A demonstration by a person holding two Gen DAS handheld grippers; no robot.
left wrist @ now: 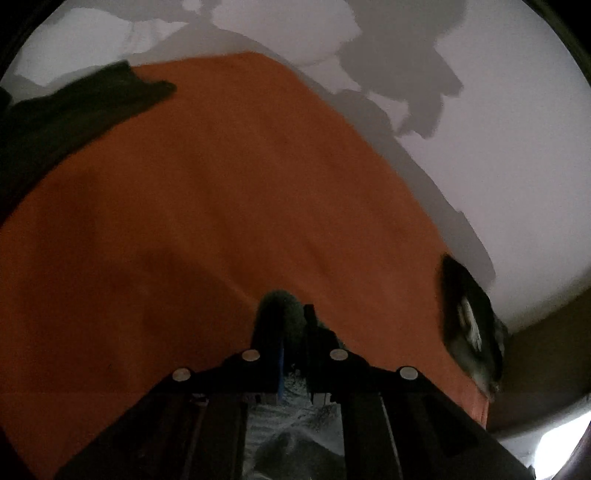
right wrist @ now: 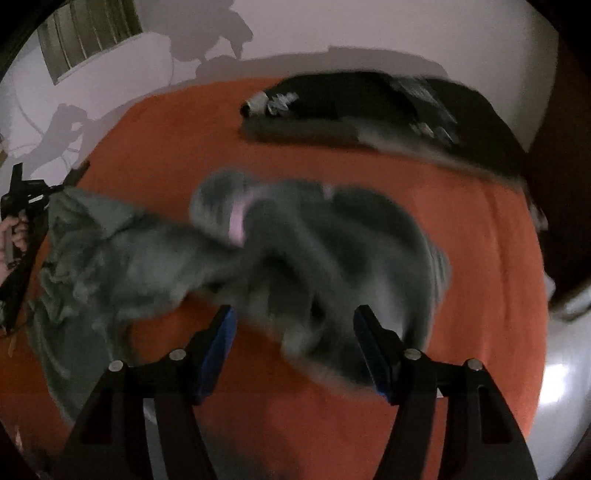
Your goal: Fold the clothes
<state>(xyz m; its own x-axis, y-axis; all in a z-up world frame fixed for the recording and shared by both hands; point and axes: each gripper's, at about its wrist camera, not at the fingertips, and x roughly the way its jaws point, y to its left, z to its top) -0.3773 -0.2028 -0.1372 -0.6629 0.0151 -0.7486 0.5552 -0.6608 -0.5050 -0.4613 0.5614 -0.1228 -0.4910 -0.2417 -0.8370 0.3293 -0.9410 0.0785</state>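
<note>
Underneath, orange cover (right wrist: 280, 158); pale wall (right wrist: 369, 26) behind

- The surface (right wrist: 480, 258) carried a plain orange covering, without pattern.
- The crumpled garment (right wrist: 295, 251) was grey-green, with a pale pink patch near its upper folds.
- The folded pile (right wrist: 369, 107) at the far edge was black, bearing white print; the design was too blurred to read.
- The wall (left wrist: 517, 110) was off-white, crossed by grey shadows.
- The right gripper (right wrist: 295, 332) was black, its pads (right wrist: 218, 354) blue.
- The left gripper (left wrist: 288, 325) was black, with silver screw heads and a strip of blue at one pad.
- The window blinds (right wrist: 88, 37) were olive.
</note>
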